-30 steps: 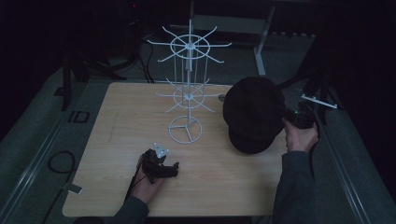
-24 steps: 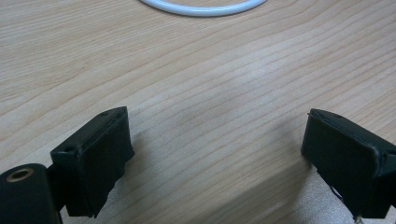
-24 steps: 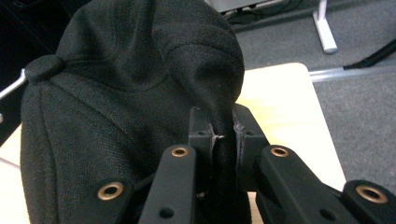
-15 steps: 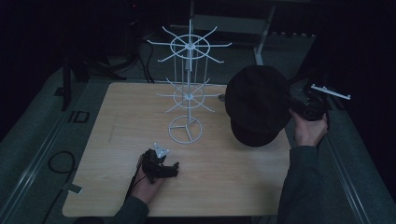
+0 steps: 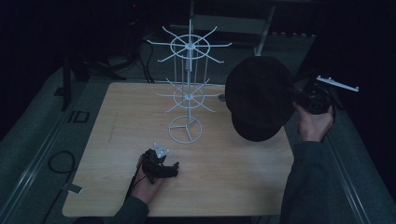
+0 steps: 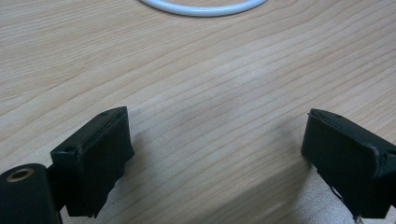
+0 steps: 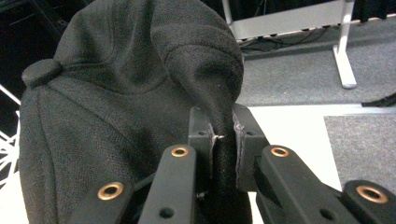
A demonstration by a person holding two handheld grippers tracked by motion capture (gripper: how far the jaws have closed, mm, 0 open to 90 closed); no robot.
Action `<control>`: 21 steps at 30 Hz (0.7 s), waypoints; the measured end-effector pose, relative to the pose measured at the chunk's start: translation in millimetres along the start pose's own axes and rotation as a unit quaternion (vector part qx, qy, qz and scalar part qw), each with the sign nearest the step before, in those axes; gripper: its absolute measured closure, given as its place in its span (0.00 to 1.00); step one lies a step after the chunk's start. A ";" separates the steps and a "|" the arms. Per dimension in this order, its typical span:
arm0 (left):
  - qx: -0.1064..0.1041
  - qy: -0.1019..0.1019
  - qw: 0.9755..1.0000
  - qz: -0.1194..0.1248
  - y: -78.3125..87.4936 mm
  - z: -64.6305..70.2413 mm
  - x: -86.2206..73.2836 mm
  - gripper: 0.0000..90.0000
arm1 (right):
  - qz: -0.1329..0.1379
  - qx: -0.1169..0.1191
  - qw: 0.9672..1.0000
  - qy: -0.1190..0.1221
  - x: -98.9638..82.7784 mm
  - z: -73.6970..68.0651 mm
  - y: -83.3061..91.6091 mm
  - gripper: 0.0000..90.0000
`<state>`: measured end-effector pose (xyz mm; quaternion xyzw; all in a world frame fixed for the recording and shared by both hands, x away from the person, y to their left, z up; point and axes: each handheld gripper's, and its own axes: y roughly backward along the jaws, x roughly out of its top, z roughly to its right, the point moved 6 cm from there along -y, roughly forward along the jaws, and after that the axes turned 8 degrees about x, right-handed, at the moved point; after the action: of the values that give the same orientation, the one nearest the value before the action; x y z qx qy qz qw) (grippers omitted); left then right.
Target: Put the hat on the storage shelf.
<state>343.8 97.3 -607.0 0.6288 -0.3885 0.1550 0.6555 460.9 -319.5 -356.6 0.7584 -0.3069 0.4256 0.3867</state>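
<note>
At the near left of the pale wood-grain table (image 5: 116,140), the left gripper (image 5: 161,165) lies low on the board in the person's left hand (image 5: 147,184), a small grey three-cornered plate on its top. The left gripper view shows its two blunt black jaws standing wide apart with nothing but bare, streaked laminate between them, and the curved white rim of a wire ring at the top edge. That ring is the round foot of the white wire display stand (image 5: 189,88), a slim upright pole bearing two spoked tiers of thin hooked arms, near the middle of the table. To the right of it hangs the black woven-cloth flat cap (image 5: 259,95), soft, rounded and matt, lifted clear of the table over its far right corner, just beside the stand's lower tier. In the right gripper view, the right gripper (image 7: 223,140) pinches a fold of the cap's coarse fabric tightly between its narrow-set pads, with a cloth-covered button on the crown at upper left.
</note>
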 end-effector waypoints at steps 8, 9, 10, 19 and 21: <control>-0.001 0.000 1.000 0.000 0.1 0.0 0.0 0.10 | 0.005 0.019 1.000 0.012 12.0 -10.0 0.9 0.90; 0.000 0.000 1.000 0.000 0.1 0.0 0.0 0.10 | 0.006 0.021 1.000 0.013 13.3 -11.3 1.2 0.90; 0.000 0.000 1.000 0.000 0.1 0.0 0.0 0.10 | 0.006 0.023 1.000 0.015 14.5 -12.5 1.5 0.90; 0.000 0.000 1.000 0.000 0.1 0.0 0.0 0.10 | 0.013 0.038 0.999 0.032 27.9 -23.6 4.0 0.90; 0.000 0.000 1.000 0.000 0.0 0.0 0.0 0.10 | 0.014 0.041 0.998 0.039 30.8 -25.8 4.5 0.90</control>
<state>343.8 97.3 -607.0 0.6288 -0.3884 0.1545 0.6556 460.7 -304.1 -319.2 0.7523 -0.2844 0.4722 0.3608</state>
